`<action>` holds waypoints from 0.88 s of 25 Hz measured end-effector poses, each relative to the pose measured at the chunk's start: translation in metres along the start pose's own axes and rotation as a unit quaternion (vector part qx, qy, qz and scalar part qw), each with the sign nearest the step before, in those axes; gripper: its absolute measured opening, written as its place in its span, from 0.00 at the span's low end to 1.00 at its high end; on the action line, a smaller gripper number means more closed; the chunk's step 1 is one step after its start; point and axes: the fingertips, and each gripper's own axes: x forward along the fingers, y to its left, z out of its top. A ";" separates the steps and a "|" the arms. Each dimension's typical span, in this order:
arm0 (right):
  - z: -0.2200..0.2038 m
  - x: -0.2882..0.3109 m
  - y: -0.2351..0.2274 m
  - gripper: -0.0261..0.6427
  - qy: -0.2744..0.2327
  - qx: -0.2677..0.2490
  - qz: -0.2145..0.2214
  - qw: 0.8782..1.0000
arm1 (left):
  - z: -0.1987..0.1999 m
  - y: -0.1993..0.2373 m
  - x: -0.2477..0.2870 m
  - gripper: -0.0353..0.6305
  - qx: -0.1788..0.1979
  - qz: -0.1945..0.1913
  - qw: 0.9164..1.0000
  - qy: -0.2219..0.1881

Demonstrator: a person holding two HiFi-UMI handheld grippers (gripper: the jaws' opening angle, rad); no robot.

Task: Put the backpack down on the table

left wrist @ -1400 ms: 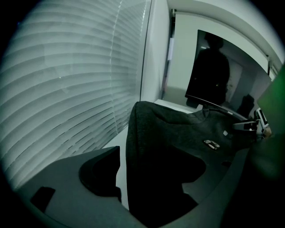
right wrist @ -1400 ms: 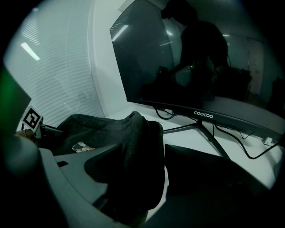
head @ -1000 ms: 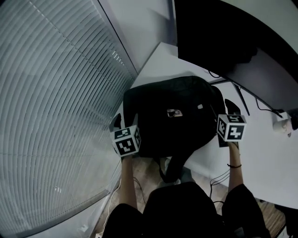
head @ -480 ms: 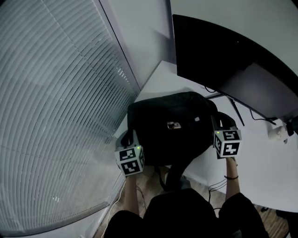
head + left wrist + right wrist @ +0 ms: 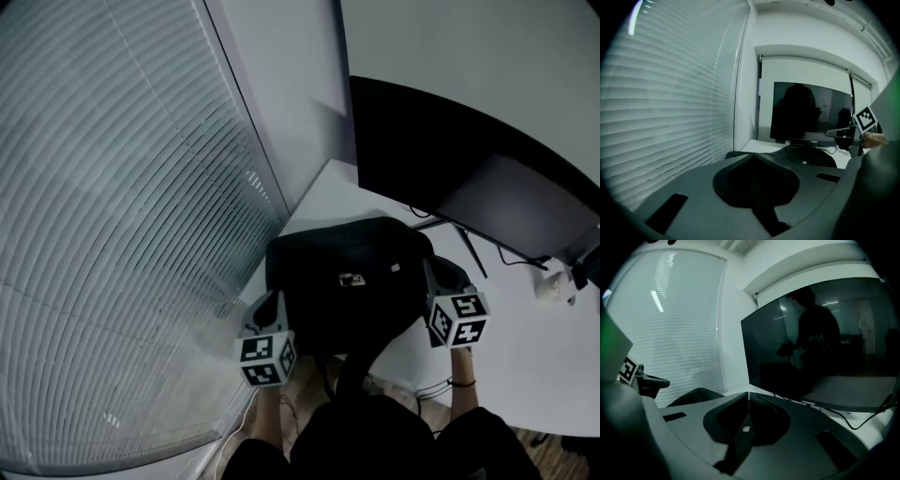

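Observation:
The black backpack (image 5: 347,281) lies on the white table (image 5: 525,356), near its left corner, with a strap (image 5: 349,364) hanging over the near edge. My left gripper (image 5: 270,305) hovers just off the bag's left side, shut and empty. My right gripper (image 5: 439,274) hovers off the bag's right side, also shut with nothing in it. In the left gripper view the closed jaws (image 5: 752,155) point past the backpack (image 5: 808,157). In the right gripper view the closed jaws (image 5: 749,393) point at the monitor, and the backpack (image 5: 693,396) shows low on the left.
A large dark monitor (image 5: 450,159) stands behind the bag, with cables (image 5: 511,258) trailing from it. A small white device (image 5: 553,286) sits at the table's right. Window blinds (image 5: 112,234) fill the left, close to the table's corner.
Both grippers have drawn back and up from the backpack's sides toward me. The backpack stays resting on the table.

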 end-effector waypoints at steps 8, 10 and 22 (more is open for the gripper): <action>0.027 -0.029 0.009 0.06 -0.076 0.032 0.031 0.996 | 0.020 -0.003 -0.024 0.08 -0.012 -0.011 0.998 -0.055; 0.032 -0.034 0.008 0.06 -0.092 0.032 0.030 0.995 | 0.027 -0.001 -0.028 0.08 -0.019 -0.014 0.997 -0.075; 0.050 -0.053 0.006 0.06 -0.127 0.018 0.032 0.991 | 0.048 0.002 -0.054 0.08 -0.008 0.005 0.992 -0.129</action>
